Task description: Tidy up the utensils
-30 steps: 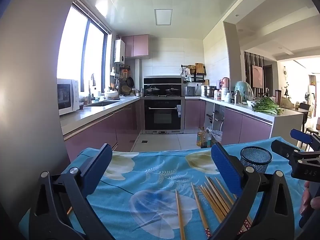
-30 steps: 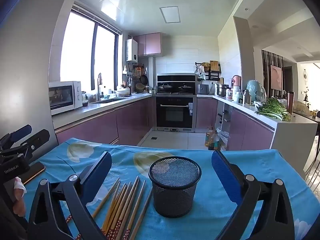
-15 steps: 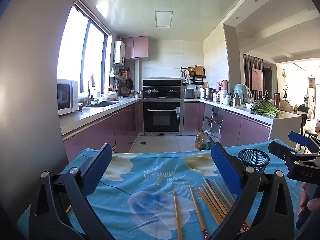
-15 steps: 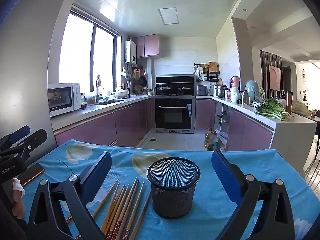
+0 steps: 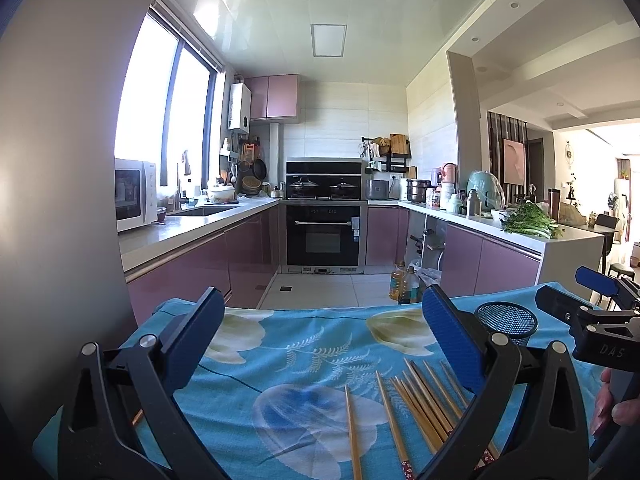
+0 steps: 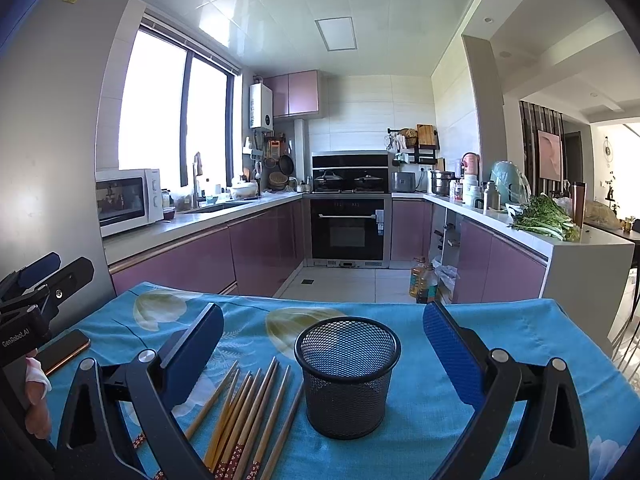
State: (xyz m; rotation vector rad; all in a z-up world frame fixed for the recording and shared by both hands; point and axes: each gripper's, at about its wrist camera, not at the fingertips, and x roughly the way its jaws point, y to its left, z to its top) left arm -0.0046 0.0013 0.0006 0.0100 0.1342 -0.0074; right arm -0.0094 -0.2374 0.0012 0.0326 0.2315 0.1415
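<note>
Wooden chopsticks [image 6: 248, 412] loose beside upright mesh cup [image 6: 347, 376] | desk [image 6: 460, 344] | left gripper [image 5: 320, 344], right gripper [image 6: 324, 344]: jaws spread, seemingly empty

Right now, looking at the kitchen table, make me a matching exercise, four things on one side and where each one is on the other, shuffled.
Things:
1. mesh cup
2. chopsticks
3. phone
4. greens

Places:
A. on the white counter, back right
B. lying flat just left of the cup
C. upright mid-table between the right gripper fingers
D. at the tablecloth's left edge

Pairs: 1-C, 2-B, 3-D, 4-A
</note>
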